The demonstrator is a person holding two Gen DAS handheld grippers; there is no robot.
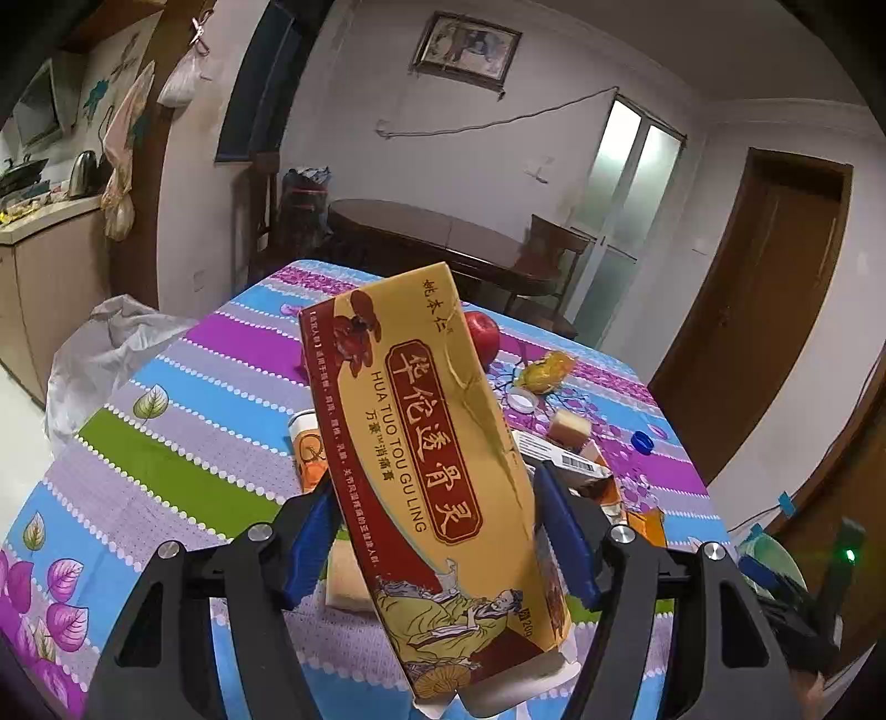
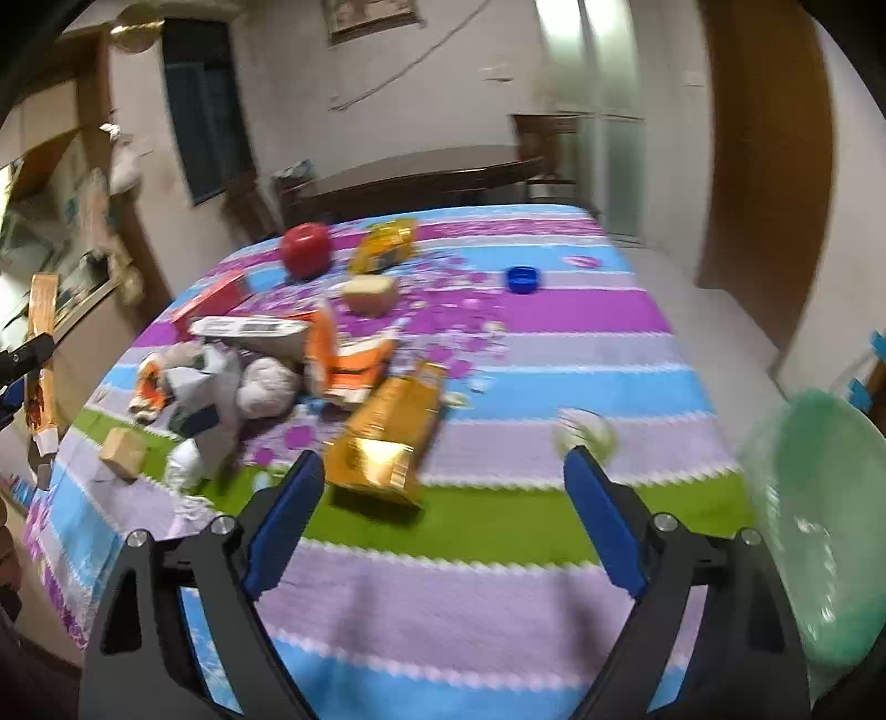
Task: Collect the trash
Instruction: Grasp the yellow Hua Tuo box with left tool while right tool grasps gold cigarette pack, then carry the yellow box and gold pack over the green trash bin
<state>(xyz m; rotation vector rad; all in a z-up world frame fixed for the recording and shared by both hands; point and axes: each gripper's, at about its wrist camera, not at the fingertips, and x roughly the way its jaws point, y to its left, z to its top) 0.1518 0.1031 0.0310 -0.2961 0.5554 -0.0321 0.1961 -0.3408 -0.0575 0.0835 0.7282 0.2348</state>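
The left gripper [image 1: 437, 515] has its fingers clamped on 1 yellow-and-red carton [image 1: 437, 443] printed "HUA TUO TOU GU LING", lifted above the striped counter [image 1: 166, 443]. The right gripper [image 2: 443, 498] has its fingers apart and bare over the counter near 1 gold packet [image 2: 387, 437], 1 red apple [image 2: 304, 249] and 1 blue cap [image 2: 522, 278]

Striped floral cloth [image 2: 498, 548] over the bench, red apple [image 2: 304, 248] near its far edge, dark wooden table [image 1: 432, 232] behind, framed picture [image 1: 466, 49] on the wall, brown door [image 1: 775, 288], steel kettle [image 1: 83, 173] on the kitchen counter [image 1: 44, 219]
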